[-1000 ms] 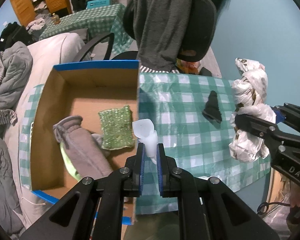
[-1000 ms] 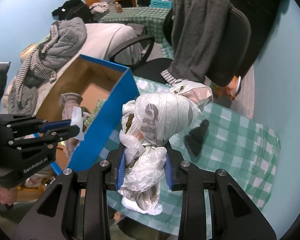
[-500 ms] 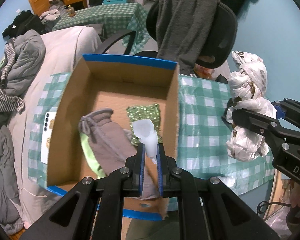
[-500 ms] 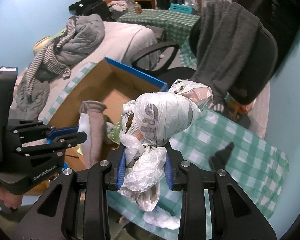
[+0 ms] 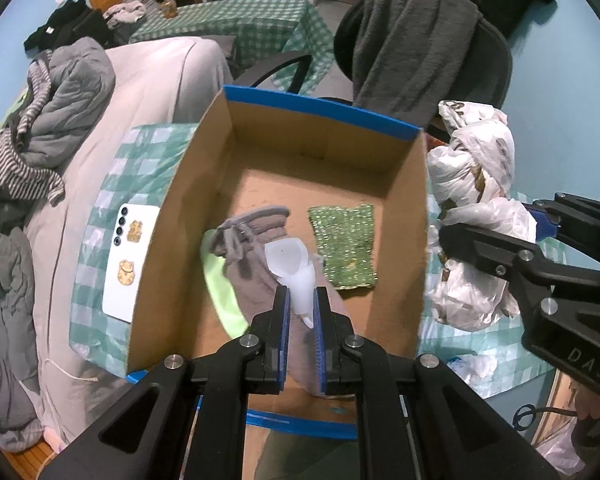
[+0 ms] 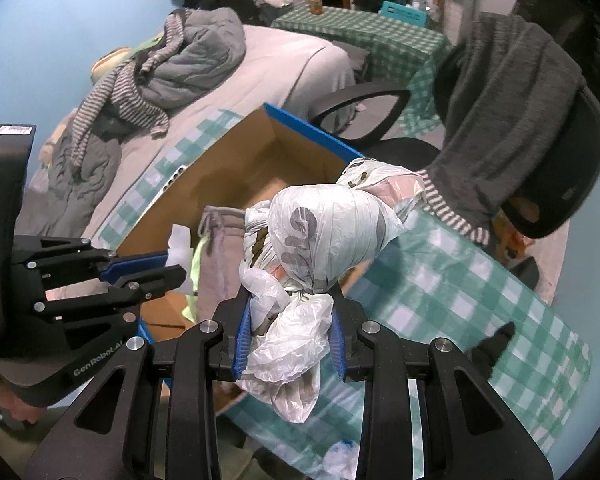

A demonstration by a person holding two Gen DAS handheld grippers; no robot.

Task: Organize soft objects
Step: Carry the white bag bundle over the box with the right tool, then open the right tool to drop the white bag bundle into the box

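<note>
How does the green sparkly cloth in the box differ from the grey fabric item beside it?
The green sparkly cloth lies flat and square; the grey drawstring fabric item is bunched and longer. The cloth lies bare; the grey one is partly behind the left gripper. Both rest inside the cardboard box.

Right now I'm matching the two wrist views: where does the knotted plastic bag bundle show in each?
Left wrist: plastic bag bundle at right, beside the box, clamped by the right gripper.
Right wrist: plastic bag bundle centre, filling the foreground.
Shared landmark: blue-rimmed cardboard box.
</note>
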